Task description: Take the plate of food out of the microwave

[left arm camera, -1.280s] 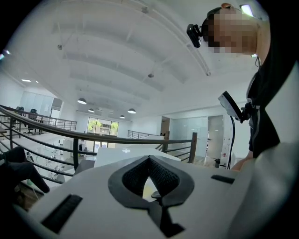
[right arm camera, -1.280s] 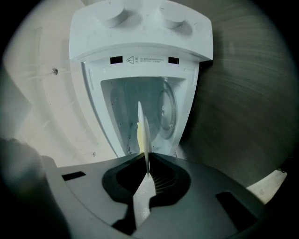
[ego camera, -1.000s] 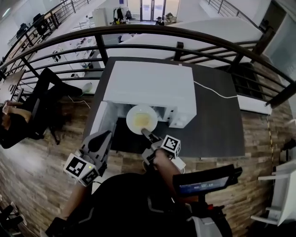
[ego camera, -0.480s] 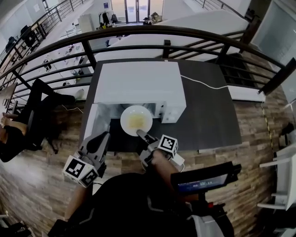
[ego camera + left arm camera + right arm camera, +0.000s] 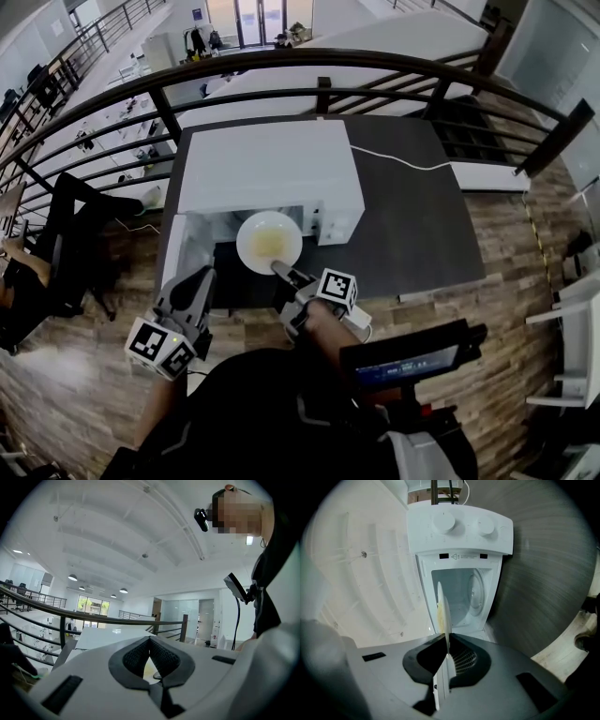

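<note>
A white plate (image 5: 269,242) with yellow food hangs level at the mouth of the white microwave (image 5: 267,169), above the dark table. My right gripper (image 5: 278,271) is shut on the plate's near rim. In the right gripper view the plate (image 5: 442,613) shows edge-on, clamped between the jaws of that gripper (image 5: 446,651), with the open microwave cavity (image 5: 464,597) behind it. My left gripper (image 5: 200,279) hangs low at the left, off the table's front edge, shut with nothing in it; its pads (image 5: 150,639) meet at the tips.
The microwave door (image 5: 186,246) stands open to the left. The dark table (image 5: 412,234) stretches to the right, with a white cable (image 5: 394,161) across it. A black railing (image 5: 319,70) runs behind. A seated person (image 5: 56,244) is at the far left.
The plate has come further out of the microwave cavity toward me, held by the right gripper. The left gripper has barely moved.
</note>
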Demonstrator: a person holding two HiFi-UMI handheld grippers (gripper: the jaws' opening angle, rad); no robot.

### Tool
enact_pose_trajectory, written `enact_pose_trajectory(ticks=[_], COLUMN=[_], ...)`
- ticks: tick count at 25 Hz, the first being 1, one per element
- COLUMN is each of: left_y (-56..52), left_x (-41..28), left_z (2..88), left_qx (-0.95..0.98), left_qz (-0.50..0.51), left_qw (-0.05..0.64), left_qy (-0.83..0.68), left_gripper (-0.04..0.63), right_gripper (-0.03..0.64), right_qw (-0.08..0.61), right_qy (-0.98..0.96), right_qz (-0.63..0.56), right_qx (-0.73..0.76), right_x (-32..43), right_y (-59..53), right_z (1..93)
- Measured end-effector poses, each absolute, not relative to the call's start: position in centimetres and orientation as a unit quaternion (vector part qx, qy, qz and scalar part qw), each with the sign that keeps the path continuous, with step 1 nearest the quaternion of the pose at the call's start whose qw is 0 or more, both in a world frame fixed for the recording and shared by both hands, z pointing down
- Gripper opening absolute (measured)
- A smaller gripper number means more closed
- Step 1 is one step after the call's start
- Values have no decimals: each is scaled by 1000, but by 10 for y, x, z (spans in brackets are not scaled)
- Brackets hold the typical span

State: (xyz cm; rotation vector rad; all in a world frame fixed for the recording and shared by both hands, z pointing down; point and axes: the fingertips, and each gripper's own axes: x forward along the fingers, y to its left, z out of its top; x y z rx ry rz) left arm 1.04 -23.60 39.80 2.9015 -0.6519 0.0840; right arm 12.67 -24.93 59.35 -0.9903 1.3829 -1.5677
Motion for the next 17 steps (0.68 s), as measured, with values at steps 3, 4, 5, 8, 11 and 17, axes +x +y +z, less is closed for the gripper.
enact_pose_trajectory(ticks=[3, 4, 5, 8, 11, 17], left_y=[-237, -237, -237, -236, -235, -245], left_x=[12, 13, 13, 14, 16, 12], left_z=[397, 396, 397, 397, 396, 400], left_qx=[973, 973, 973, 974, 975, 972], left_qz=[28, 28, 28, 30, 25, 33], left_qw=[81, 80, 80, 76, 78, 77], left_qy=[-216, -215, -214, -210, -207, -220], left_gripper=[2, 3, 2, 3, 2, 3], right_gripper=[17, 17, 17, 17, 17, 17], right_qw=[405, 406, 407, 408, 408, 403], right_qy=[549, 550, 551, 552, 555, 557], right_qz=[-620, -619, -619, -620, -620, -622], right_qx=[-387, -386, -384, -380, -376, -374], right_x=[126, 125, 125, 122, 119, 114], right_y=[-250, -250, -250, -248, -247, -250], right_z=[589, 588, 587, 584, 580, 578])
